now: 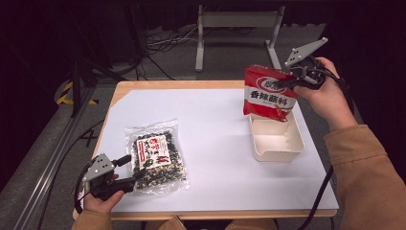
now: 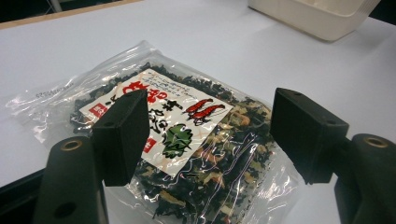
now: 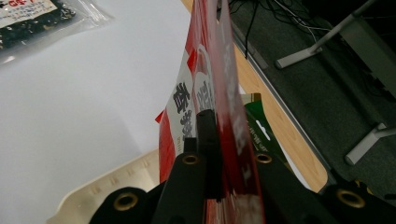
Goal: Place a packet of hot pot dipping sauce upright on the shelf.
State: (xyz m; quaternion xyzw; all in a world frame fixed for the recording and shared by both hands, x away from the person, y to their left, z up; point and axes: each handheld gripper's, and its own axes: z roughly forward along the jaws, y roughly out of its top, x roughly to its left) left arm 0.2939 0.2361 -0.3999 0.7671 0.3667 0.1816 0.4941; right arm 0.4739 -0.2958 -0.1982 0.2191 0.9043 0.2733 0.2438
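Observation:
A red seasoning packet [image 1: 268, 93] with white lettering hangs above the far end of a cream plastic box [image 1: 277, 138]. My right gripper [image 1: 289, 81] is shut on the packet's upper right part; in the right gripper view the red packet [image 3: 219, 93] stands edge-on between the pinched jaws. A clear bag of dried dark greens [image 1: 155, 155] with a red-and-white label lies flat on the white sheet at the left. My left gripper [image 1: 136, 176] rests by the bag's near left corner, open; its jaws stand wide apart over the bag [image 2: 187, 135].
The white sheet [image 1: 215, 143] covers most of the wooden table [image 1: 143, 85]. The box's rim [image 3: 107, 182] lies just below the packet. Beyond the table, metal stand legs [image 1: 237, 28] and cables sit on the dark floor. A sleeve [image 1: 368, 172] crosses the right edge.

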